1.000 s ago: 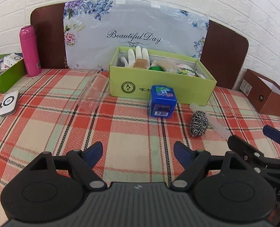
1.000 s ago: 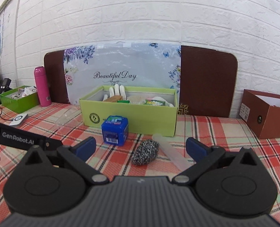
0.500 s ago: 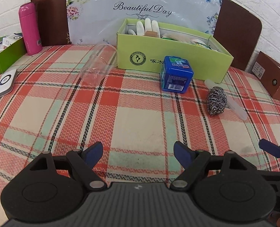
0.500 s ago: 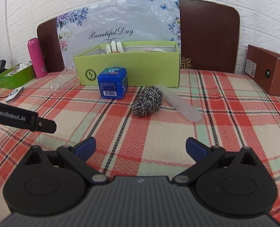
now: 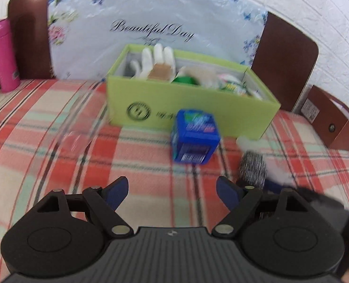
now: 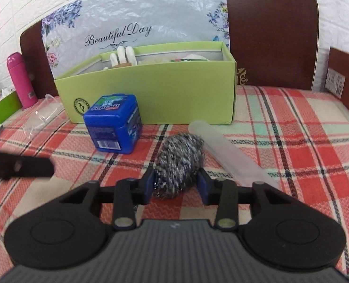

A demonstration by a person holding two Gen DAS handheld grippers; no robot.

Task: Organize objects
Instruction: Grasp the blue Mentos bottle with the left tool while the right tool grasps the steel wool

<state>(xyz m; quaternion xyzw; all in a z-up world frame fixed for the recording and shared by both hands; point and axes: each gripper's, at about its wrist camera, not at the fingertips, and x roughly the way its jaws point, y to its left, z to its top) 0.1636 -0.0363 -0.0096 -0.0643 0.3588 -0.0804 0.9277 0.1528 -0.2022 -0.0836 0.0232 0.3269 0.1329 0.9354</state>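
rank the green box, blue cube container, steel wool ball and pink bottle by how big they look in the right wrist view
1. green box, clearly largest
2. and 3. blue cube container and steel wool ball, about alike; the ball sits nearer the camera, in the right tool, so unsure
4. pink bottle, smallest, though farthest back

Each tool (image 6: 176,186) (image 5: 172,192) was matte black: a ribbed grey centre plate, two round discs beside it, silver pivot screws, and blue-padded fingertips (image 5: 117,192).
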